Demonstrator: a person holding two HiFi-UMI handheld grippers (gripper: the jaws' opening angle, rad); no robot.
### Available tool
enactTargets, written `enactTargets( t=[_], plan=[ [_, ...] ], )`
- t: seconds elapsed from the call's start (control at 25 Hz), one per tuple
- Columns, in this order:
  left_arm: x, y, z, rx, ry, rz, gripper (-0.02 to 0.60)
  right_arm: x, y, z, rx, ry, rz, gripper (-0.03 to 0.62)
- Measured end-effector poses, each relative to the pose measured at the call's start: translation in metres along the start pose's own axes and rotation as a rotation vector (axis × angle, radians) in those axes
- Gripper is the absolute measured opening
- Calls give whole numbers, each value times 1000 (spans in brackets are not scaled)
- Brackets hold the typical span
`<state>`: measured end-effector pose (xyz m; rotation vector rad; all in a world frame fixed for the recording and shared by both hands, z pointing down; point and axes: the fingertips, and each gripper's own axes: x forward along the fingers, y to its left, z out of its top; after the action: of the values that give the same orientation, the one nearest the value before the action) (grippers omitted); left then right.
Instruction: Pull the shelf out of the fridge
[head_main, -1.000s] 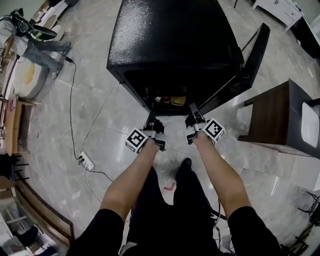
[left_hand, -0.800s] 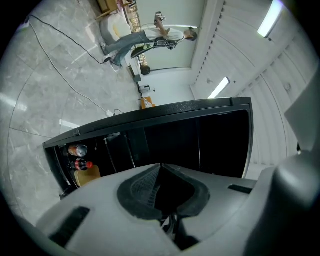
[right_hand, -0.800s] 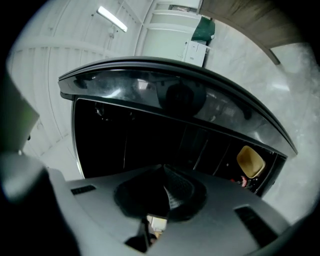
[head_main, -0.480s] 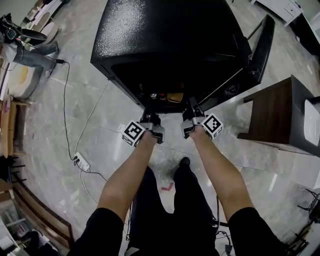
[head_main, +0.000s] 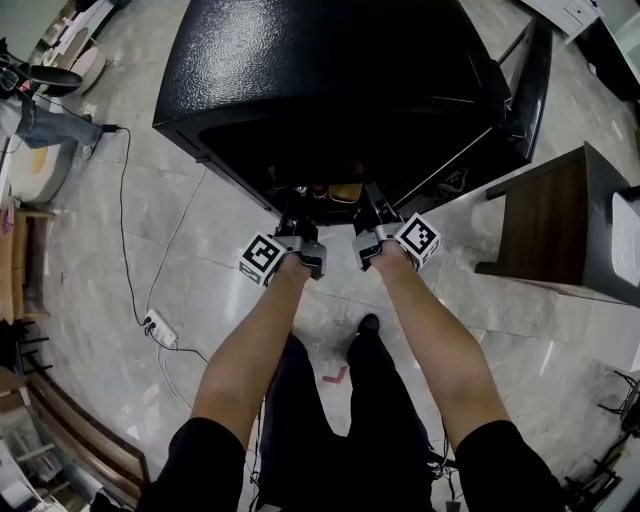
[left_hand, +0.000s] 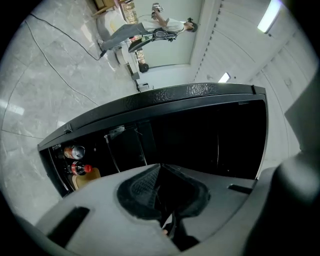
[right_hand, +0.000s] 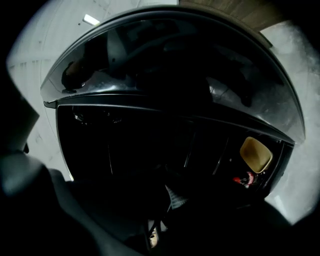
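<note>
**Shelf removal, not yet begun.** One black fridge stands open. Its shelf, seen only as faint outlines, appears seated inside. Two grippers wait at the opening: left gripper clenched on nothing, right gripper apparently likewise. Inside are one can, one red-capped bottle and one tan container.

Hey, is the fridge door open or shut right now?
Open. The door stands swung out right of the fridge, whose dark interior shows a can and a bottle.
</note>
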<state>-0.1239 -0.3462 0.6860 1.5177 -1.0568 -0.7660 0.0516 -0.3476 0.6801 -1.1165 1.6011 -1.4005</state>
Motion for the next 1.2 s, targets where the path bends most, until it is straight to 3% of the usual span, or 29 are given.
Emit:
enactTargets(
  t=[0.16, 0.28, 0.4, 0.48, 0.84, 1.04, 1.2],
  plan=[
    [5, 3, -1, 2, 4, 3, 25, -1, -3, 5, -6, -40, -5, 31],
    [7, 8, 1, -10, -7, 5, 25, 3, -5, 8, -19, -49, -3, 107],
    [11, 9, 2, -25, -16, -12, 39, 7, -5, 6, -10, -46, 6, 107],
    [14, 10, 1, -43, -20, -25, 115, 8, -9, 4, -15, -36, 0, 107],
    [18, 21, 11, -69, -59, -19, 130, 8, -23, 5, -11, -64, 7, 107],
    [19, 21, 14, -76, -66, -34, 143, 3, -18, 6, 36, -118, 78, 124],
    [19, 26, 15, -85, -71, -34, 150, -2, -30, 12, 29, -126, 41, 129]
  ],
)
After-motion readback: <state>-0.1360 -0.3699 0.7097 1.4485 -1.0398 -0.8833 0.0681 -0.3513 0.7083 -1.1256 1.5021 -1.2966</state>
